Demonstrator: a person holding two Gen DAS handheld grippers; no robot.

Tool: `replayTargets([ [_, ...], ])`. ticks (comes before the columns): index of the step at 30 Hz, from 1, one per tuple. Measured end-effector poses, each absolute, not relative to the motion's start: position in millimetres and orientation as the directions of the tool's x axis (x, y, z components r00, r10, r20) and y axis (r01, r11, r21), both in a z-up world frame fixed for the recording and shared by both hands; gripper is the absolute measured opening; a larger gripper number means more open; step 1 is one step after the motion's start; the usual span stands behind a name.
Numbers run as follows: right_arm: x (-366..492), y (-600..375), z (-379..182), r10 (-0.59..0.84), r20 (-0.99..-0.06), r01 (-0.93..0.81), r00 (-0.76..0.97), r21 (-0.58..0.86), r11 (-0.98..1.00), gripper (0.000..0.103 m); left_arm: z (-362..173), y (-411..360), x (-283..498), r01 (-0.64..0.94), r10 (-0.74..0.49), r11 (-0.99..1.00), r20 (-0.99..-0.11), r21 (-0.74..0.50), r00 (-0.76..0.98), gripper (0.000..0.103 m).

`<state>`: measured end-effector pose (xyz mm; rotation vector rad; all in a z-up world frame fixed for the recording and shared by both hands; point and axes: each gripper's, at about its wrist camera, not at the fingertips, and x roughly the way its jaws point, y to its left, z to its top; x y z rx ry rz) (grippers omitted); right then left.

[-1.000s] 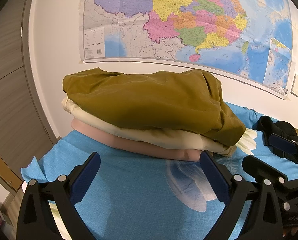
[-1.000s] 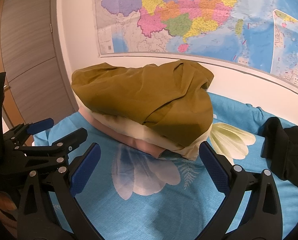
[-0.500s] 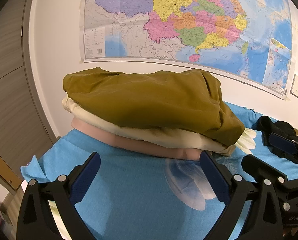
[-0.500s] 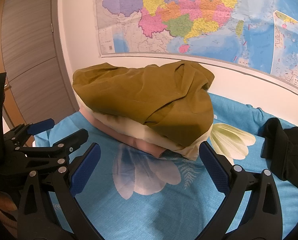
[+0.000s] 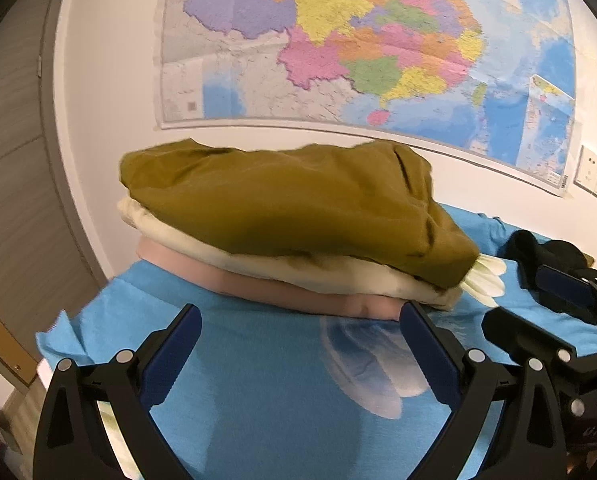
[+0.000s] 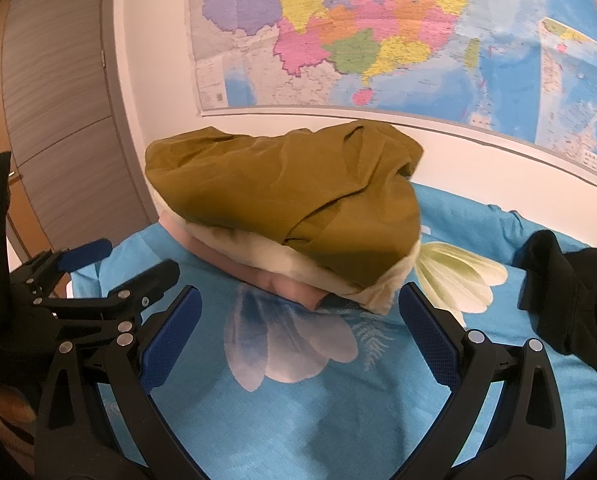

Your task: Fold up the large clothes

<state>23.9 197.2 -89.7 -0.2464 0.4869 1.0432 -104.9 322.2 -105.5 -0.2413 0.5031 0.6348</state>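
Note:
A stack of three folded garments lies on the blue bedsheet (image 5: 258, 400) by the wall: an olive-brown one (image 5: 290, 208) on top, a cream one (image 5: 298, 272) under it, a pink one (image 5: 282, 296) at the bottom. The stack also shows in the right wrist view (image 6: 282, 200). A crumpled black garment (image 6: 570, 296) lies to the right, also in the left wrist view (image 5: 546, 252). My left gripper (image 5: 298, 344) is open and empty just before the stack. My right gripper (image 6: 298, 328) is open and empty beside it.
A large coloured map (image 5: 358, 48) hangs on the white wall behind the stack. A wooden wardrobe door (image 6: 58, 120) stands at the left. Wall sockets (image 5: 596, 176) are at the far right. The bed's left edge (image 5: 58, 340) drops off near the wardrobe.
Both grippers have drifted slightly and stay open; the stack sits a little lower in the left wrist view. The clothes have not moved.

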Motion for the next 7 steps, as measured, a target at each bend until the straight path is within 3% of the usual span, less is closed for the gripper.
replayTargets([
  [7, 37.1, 157.3, -95.7, 0.718, -0.507, -0.821, 0.477, 0.033, 0.569, 0.097, -119.2, 308.6, -76.8, -0.551, 0.372, 0.82, -0.588, -0.154, 0.718, 0.096],
])
